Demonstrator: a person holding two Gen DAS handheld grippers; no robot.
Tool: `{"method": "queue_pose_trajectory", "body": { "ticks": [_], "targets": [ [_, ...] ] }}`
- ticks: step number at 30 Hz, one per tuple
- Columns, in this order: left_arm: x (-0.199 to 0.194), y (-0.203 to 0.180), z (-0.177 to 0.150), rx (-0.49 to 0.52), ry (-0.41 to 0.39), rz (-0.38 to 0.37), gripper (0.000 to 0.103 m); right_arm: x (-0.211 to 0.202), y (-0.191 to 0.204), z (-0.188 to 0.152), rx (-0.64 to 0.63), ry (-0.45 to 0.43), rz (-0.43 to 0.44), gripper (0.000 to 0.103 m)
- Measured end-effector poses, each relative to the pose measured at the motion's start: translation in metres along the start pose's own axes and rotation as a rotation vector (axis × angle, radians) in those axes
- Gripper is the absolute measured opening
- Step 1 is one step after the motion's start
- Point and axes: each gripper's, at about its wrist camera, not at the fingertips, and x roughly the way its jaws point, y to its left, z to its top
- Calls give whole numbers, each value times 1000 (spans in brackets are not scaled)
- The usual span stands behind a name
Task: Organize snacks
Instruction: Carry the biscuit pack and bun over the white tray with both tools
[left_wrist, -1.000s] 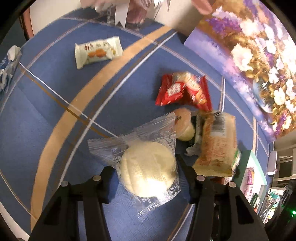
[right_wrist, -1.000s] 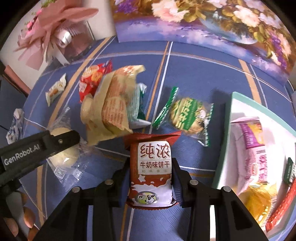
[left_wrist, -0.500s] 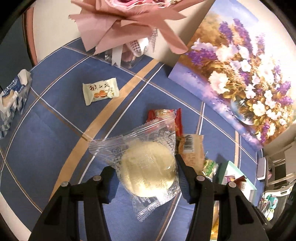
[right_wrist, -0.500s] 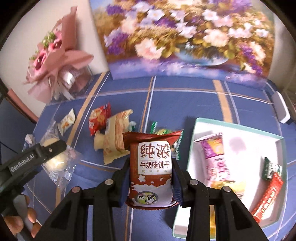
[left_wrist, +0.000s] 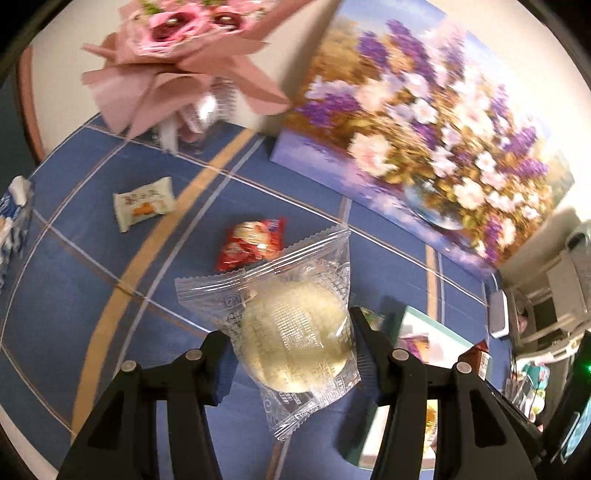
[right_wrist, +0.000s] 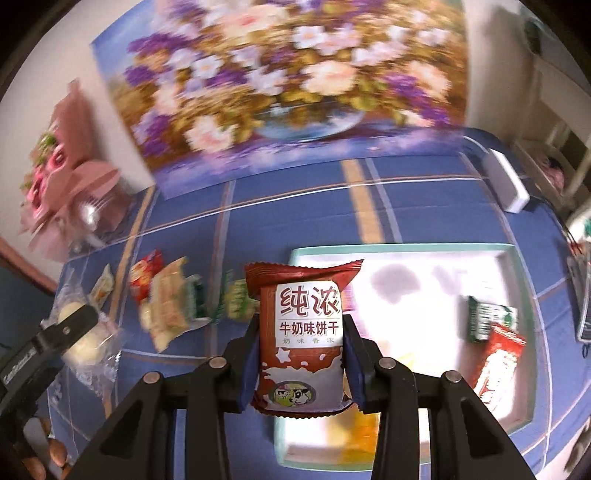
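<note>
My left gripper is shut on a round pale cake in a clear wrapper and holds it above the blue tablecloth. My right gripper is shut on a brown milk biscuit packet, held over the left edge of the white tray with a teal rim. The tray shows at lower right in the left wrist view. The left gripper with its cake shows at the left of the right wrist view.
On the cloth lie a red snack packet, a white packet, a tan packet and a green one. The tray holds a green packet and a red one. A flower painting and a pink bouquet stand behind.
Both grippers have risen and moved right with their snacks. The biscuit packet now hangs over the tray's left edge; the cake has left the cloth.
</note>
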Motion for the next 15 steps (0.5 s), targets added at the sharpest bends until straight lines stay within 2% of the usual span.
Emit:
{"method": "queue_pose_trajectory", "body": {
  "ticks": [15],
  "targets": [
    [17,-113,-36,243,65,-91,57,-1,-117,7,246,13,-125,42]
  ]
}}
